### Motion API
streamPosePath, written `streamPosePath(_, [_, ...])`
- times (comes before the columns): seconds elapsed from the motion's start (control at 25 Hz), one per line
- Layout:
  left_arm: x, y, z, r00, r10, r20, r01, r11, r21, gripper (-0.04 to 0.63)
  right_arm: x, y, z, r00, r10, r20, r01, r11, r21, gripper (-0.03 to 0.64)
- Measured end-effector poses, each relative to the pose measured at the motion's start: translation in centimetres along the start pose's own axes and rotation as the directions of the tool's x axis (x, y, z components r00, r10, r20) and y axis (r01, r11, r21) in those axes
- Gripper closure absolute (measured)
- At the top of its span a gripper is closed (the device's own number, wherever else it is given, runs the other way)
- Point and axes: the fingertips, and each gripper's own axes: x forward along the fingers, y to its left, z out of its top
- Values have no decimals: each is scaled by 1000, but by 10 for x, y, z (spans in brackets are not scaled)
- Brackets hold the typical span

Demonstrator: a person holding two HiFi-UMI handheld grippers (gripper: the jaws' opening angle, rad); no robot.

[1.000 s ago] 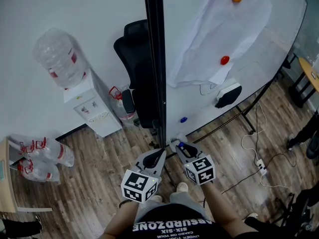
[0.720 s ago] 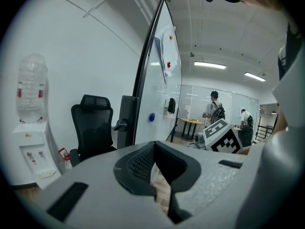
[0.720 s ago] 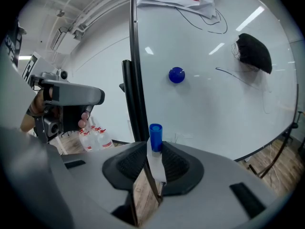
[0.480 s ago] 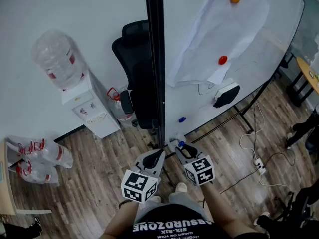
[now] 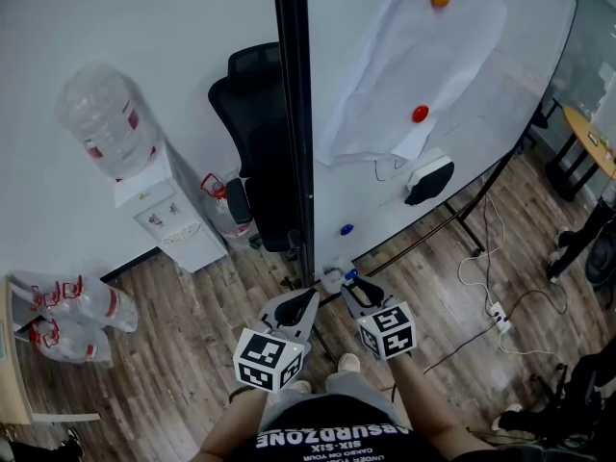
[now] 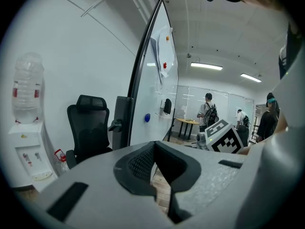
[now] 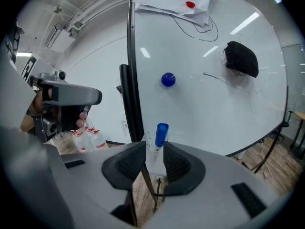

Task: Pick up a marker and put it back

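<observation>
Slightly wider now, right claw grips marker beside whiteboard edge.

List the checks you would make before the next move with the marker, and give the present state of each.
1. Blue-capped marker stands between the jaws of the right gripper: ok.
2. Pads pressing firmly on the marker: cannot tell; they stand close on either side.
3. Left gripper free: ok, shut with nothing in it.
4. Left gripper out of the way: ok, it is off to one side.
5. Whiteboard straight ahead: ok.
</observation>
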Motion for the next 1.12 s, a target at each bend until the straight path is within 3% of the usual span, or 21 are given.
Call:
streamPosePath(0.76, [-4, -13, 0, 998, -69, -2, 69, 997, 23, 588, -33, 6, 12, 994, -84, 76, 82, 996, 33, 528])
streamPosePath(1.12, [-10, -23, -3, 994, -107, -9, 107, 994, 29, 588, -51, 24, 15, 990, -92, 110, 89, 995, 33, 593])
